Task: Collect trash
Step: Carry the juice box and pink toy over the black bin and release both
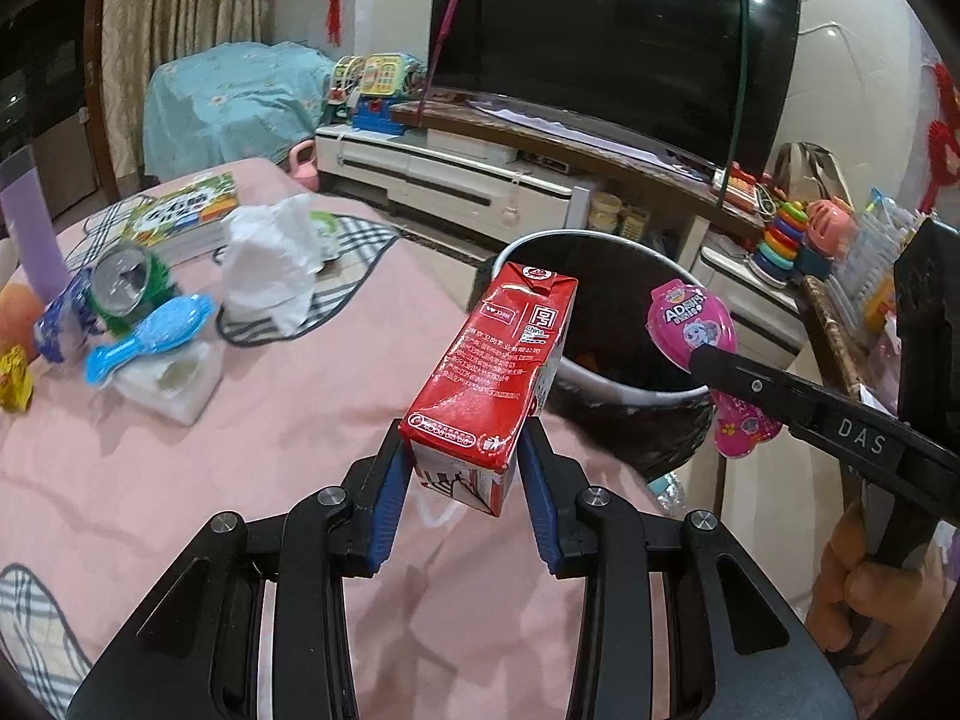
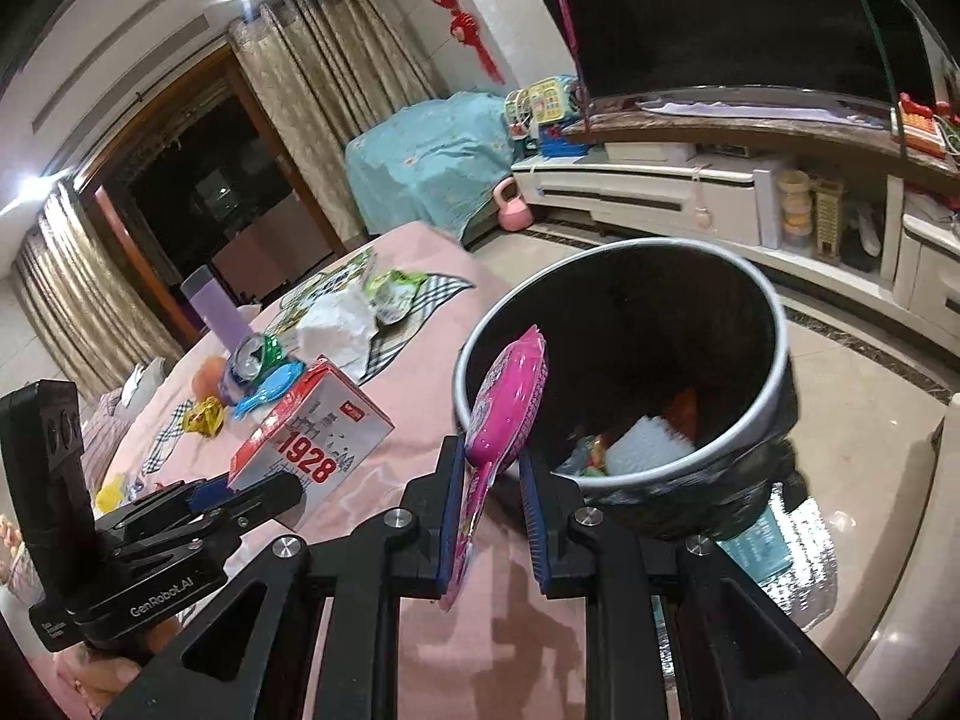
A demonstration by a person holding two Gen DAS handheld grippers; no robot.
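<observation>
With the left gripper [image 1: 465,474] clenched on the red carton [image 1: 498,372] and the right gripper [image 2: 492,516] clenched on the pink packet [image 2: 504,402] beside the bin [image 2: 774,324], each should release only once past the rim.

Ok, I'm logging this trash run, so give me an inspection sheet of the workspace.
Surface: pink cloth over the table.
Job's things: red carton, pink wrapper, bin partly filled.
Clutter: crushed can, blue wrapper, white tissue, book.
Grippers: left tool shut on red carton; right tool shut on pink wrapper.
Cables: nothing seen.
Surroundings: television, toys.
</observation>
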